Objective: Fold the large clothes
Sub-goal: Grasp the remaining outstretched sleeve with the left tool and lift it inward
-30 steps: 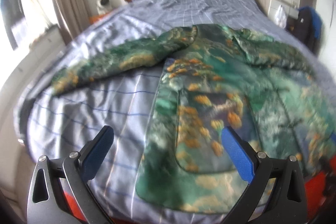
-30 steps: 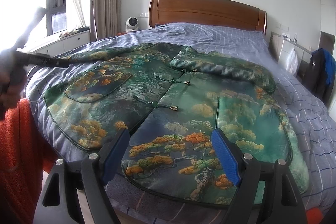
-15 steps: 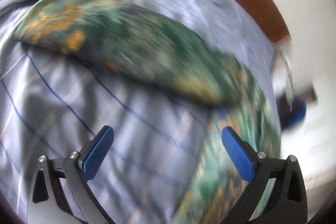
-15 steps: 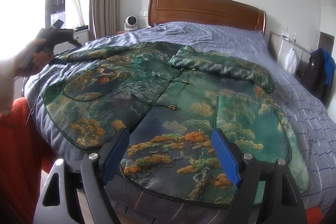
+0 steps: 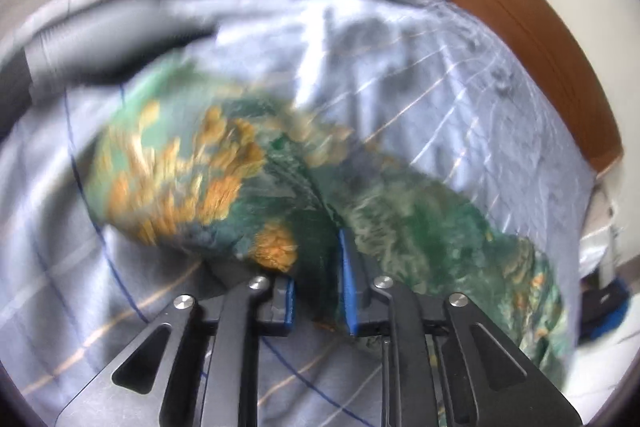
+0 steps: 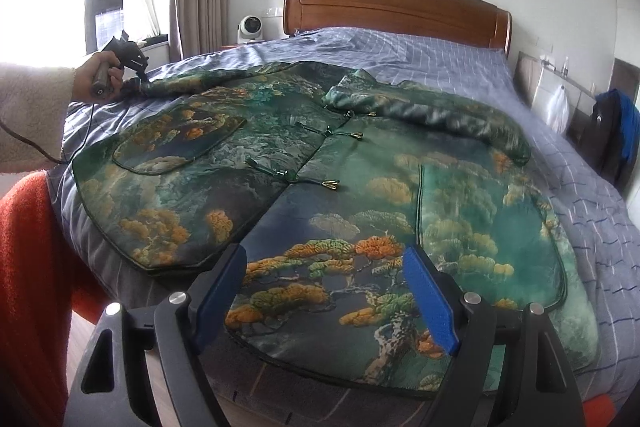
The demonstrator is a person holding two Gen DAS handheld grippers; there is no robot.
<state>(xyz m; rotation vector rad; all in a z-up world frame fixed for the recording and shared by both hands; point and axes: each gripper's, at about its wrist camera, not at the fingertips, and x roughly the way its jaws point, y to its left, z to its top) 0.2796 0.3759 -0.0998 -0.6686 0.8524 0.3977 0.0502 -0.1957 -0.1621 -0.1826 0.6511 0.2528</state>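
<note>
A large green padded jacket (image 6: pixel 360 187) with orange pine prints lies spread front up on the bed. One sleeve (image 6: pixel 440 115) is folded across the chest. The other sleeve (image 5: pixel 224 179) stretches out to the left. My left gripper (image 5: pixel 318 279) is shut on that sleeve near its cuff; it also shows in the right wrist view (image 6: pixel 136 75) at the bed's left side. My right gripper (image 6: pixel 324 291) is open and empty, hovering over the jacket's bottom hem.
The bed (image 6: pixel 580 195) has a blue checked sheet and a wooden headboard (image 6: pixel 396 11). A small white fan (image 6: pixel 250 29) stands on the nightstand by the curtains. A dark bag (image 6: pixel 612 131) sits at the right. An orange cloth (image 6: pixel 32 267) is at the left front.
My left gripper swung to the outstretched sleeve and closed on it near the cuff. My right gripper stayed open over the hem, almost still.
</note>
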